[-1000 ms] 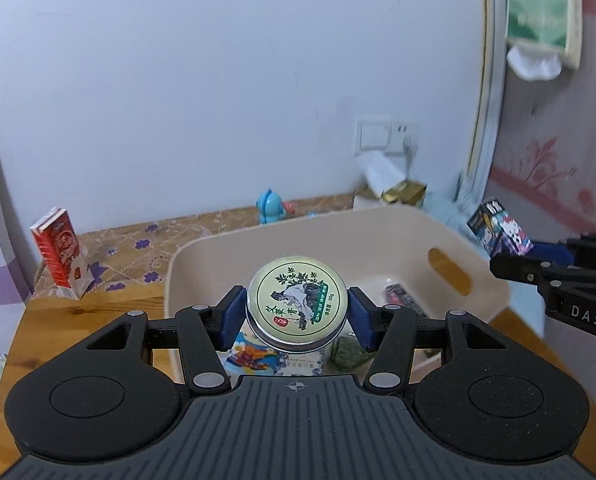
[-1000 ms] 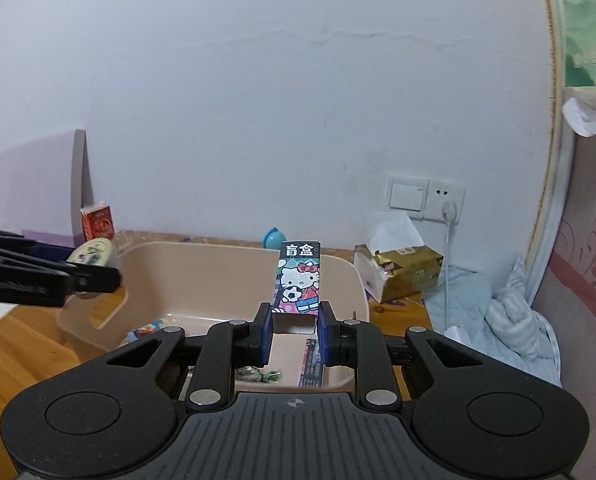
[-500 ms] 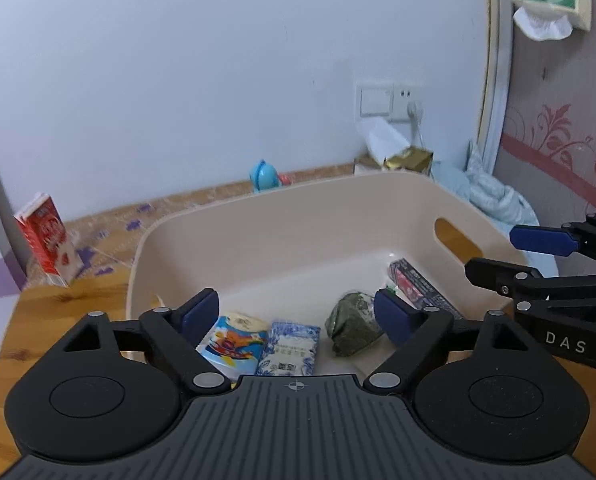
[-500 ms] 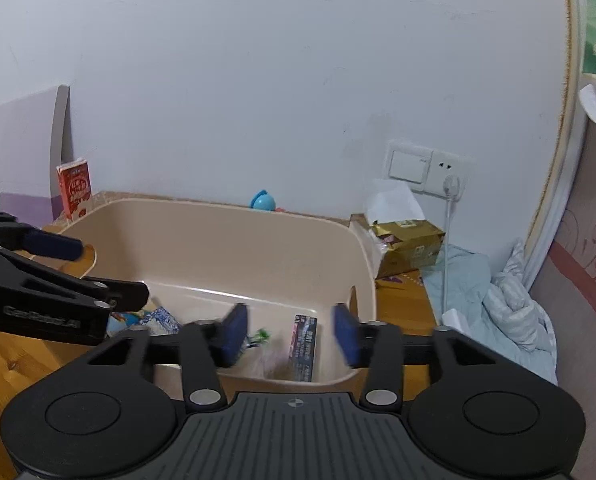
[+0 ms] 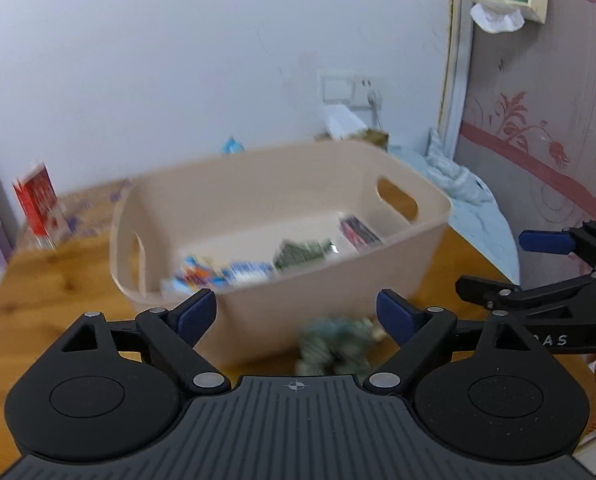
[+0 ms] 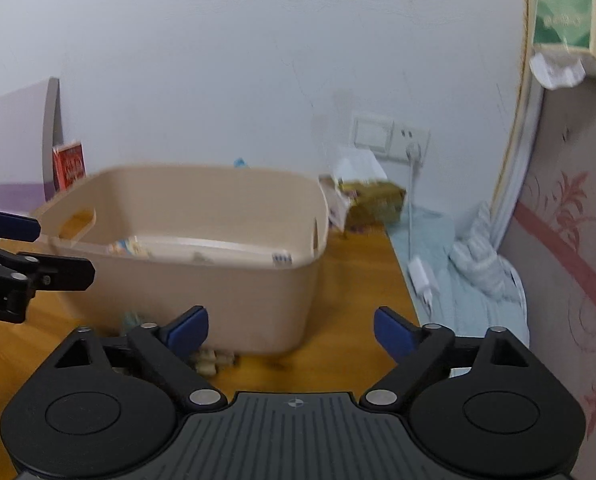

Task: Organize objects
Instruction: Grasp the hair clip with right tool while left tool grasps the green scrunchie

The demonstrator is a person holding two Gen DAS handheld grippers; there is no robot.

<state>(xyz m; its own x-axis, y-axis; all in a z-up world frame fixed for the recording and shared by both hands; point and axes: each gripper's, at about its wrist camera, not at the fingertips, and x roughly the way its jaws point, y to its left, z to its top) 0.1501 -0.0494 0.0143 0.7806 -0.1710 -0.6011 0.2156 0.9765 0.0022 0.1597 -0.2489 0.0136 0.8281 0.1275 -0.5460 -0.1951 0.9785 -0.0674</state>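
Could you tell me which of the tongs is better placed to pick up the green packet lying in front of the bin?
Probably the left tongs: open, with the green packet between their tips. The right tongs point past the bin.

The beige bin point(image 5: 414, 240) is looking like smooth matt plastic, the tabletop point(image 6: 362, 280) is showing glossy grained wood, and pale blue cloth point(image 6: 470, 280) is lying rumpled.

Beige bin point(image 5: 338, 292) directly ahead, open-topped
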